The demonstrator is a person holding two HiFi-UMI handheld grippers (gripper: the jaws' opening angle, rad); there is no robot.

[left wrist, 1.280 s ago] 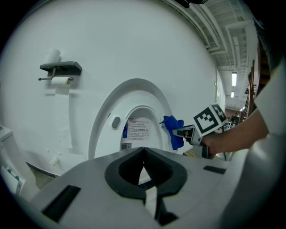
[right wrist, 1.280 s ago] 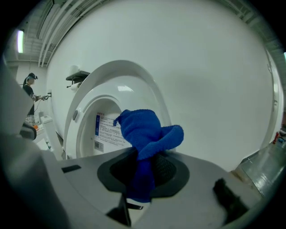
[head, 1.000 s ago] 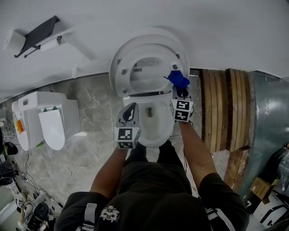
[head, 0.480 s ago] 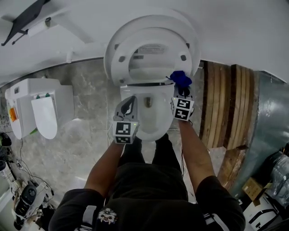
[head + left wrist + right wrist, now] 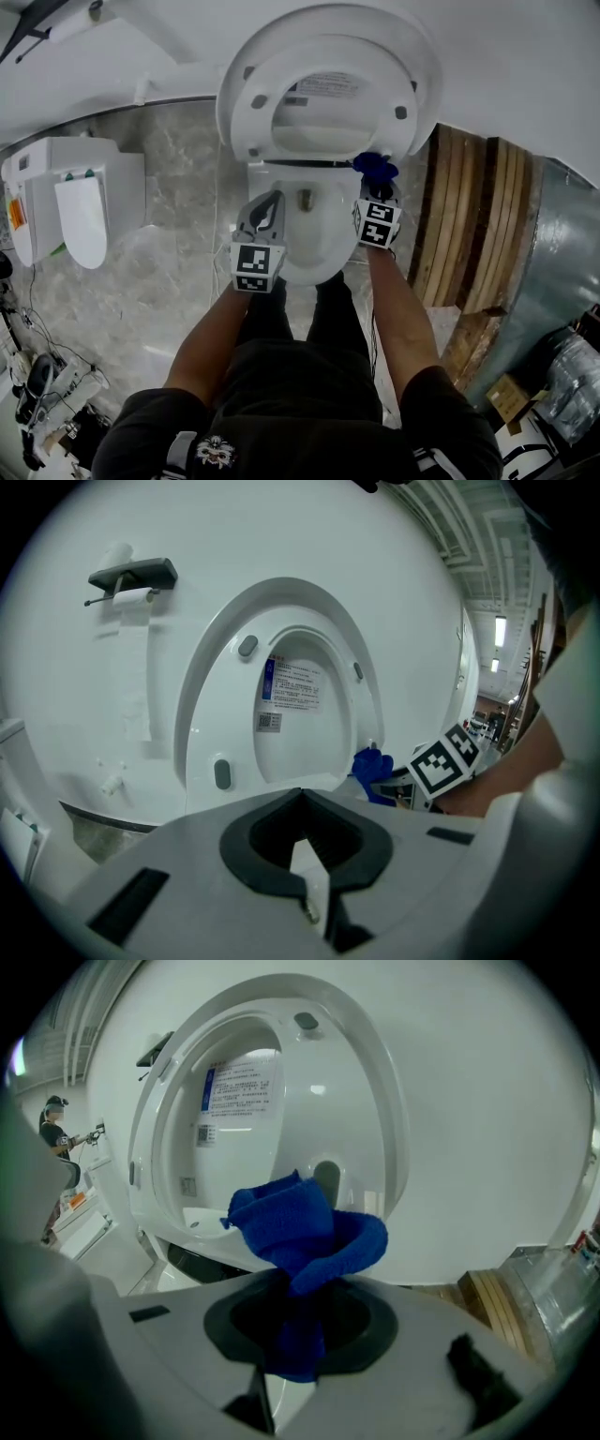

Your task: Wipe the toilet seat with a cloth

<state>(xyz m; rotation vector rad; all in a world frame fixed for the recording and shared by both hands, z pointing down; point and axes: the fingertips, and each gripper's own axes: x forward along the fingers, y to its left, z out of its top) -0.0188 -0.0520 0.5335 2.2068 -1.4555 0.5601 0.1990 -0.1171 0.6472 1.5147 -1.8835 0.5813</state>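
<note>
The white toilet has its seat (image 5: 246, 103) and lid tipped up against the wall, leaving the bowl rim (image 5: 330, 267) bare. My right gripper (image 5: 377, 187) is shut on a bunched blue cloth (image 5: 375, 169), held at the bowl's back right corner just below the raised seat. In the right gripper view the cloth (image 5: 305, 1232) bulges out of the right gripper (image 5: 298, 1335) in front of the seat (image 5: 380, 1101). My left gripper (image 5: 270, 206) hovers over the bowl's left rim. It (image 5: 305, 860) is shut with nothing in it and faces the seat (image 5: 211, 696) and the cloth (image 5: 373, 772).
A second white toilet unit (image 5: 80, 211) stands on the marble floor at the left. Wooden planks (image 5: 469, 234) and a metal duct (image 5: 553, 253) close off the right side. A paper holder (image 5: 131, 577) hangs on the wall at upper left. Cables and gear (image 5: 37, 384) lie at lower left.
The head view has drawn closer, so the toilet looks larger. The blue cloth has slipped from in front of the seat's lower right edge to just below it. Both grippers stay shut.
</note>
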